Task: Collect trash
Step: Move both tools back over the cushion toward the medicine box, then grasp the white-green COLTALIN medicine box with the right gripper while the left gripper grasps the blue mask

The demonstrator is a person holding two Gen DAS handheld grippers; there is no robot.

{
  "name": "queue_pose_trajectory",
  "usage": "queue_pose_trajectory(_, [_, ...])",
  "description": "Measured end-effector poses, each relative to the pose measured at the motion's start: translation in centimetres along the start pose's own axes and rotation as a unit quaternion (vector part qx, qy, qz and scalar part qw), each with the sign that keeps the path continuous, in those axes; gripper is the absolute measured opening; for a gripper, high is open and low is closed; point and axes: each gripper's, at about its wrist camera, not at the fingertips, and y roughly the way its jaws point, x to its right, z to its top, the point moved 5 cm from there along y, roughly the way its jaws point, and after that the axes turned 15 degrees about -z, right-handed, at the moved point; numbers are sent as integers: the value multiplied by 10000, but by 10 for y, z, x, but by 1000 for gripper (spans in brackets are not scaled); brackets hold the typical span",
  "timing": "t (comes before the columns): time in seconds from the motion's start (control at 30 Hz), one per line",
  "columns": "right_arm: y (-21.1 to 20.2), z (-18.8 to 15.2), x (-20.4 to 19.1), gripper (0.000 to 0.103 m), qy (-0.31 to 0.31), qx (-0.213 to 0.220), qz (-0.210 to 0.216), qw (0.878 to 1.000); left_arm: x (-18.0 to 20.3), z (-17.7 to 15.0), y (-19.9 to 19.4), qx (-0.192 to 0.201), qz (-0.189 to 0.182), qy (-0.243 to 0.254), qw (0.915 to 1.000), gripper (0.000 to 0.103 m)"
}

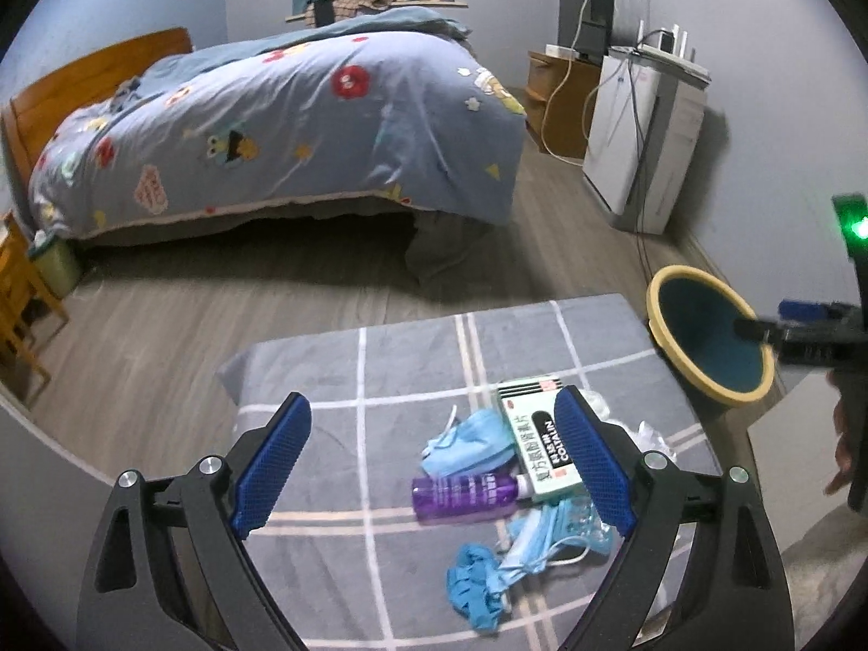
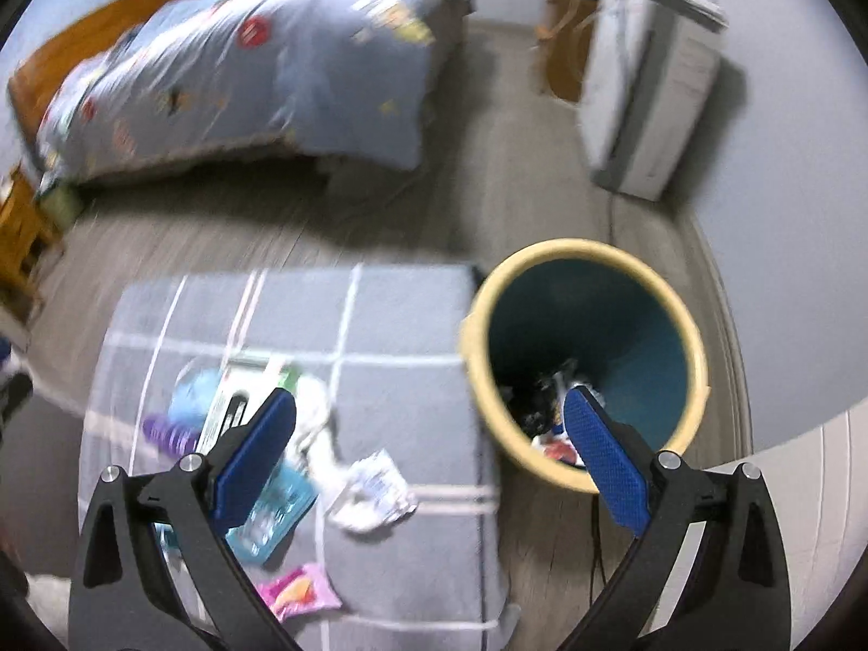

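Note:
A grey checked cushion [image 1: 336, 380] carries the trash: a green-and-white medicine box [image 1: 534, 434], a purple bottle [image 1: 461, 496], blue face masks [image 1: 466, 445], a blue glove [image 1: 477, 586] and crumpled white paper [image 2: 374, 488]. A pink wrapper [image 2: 298, 591] and a teal blister pack [image 2: 276, 510] lie nearer me. My left gripper [image 1: 431, 401] hangs open above the pile, holding nothing. A yellow-rimmed teal bin [image 2: 542, 249] stands on the floor right of the cushion, with some litter [image 2: 548, 417] in its bottom. My right gripper [image 2: 428, 396] is open and empty, straddling the cushion edge and the bin.
A bed with a blue patterned quilt [image 1: 282, 119] fills the far side. A white cabinet [image 1: 640, 130] with cables stands against the right wall. Wooden furniture [image 1: 16, 293] and a small green bin [image 1: 54, 266] sit at far left. Bare wood floor [image 1: 217, 304] lies between.

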Motion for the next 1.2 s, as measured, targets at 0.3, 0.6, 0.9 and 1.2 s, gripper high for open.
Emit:
queue_pose_trajectory(0.3, [0, -18, -65, 97, -468, -249, 445, 9976, -17, 0, -6, 71, -68, -122, 9999, 91])
queue_pose_trajectory(0.6, [28, -23, -127, 97, -619, -739, 555, 9938, -41, -7, -7, -14, -16, -296, 9996, 91])
queue_pose_trajectory(0.9, [72, -37, -162, 93, -580, -1421, 652, 9860, -56, -9, -4, -93, -8, -406, 9991, 91])
queue_pose_trajectory(1.2, [95, -47, -188, 77, -695, -1725, 733, 9798, -53, -12, 8, -277, 18, -275, 9992, 91])
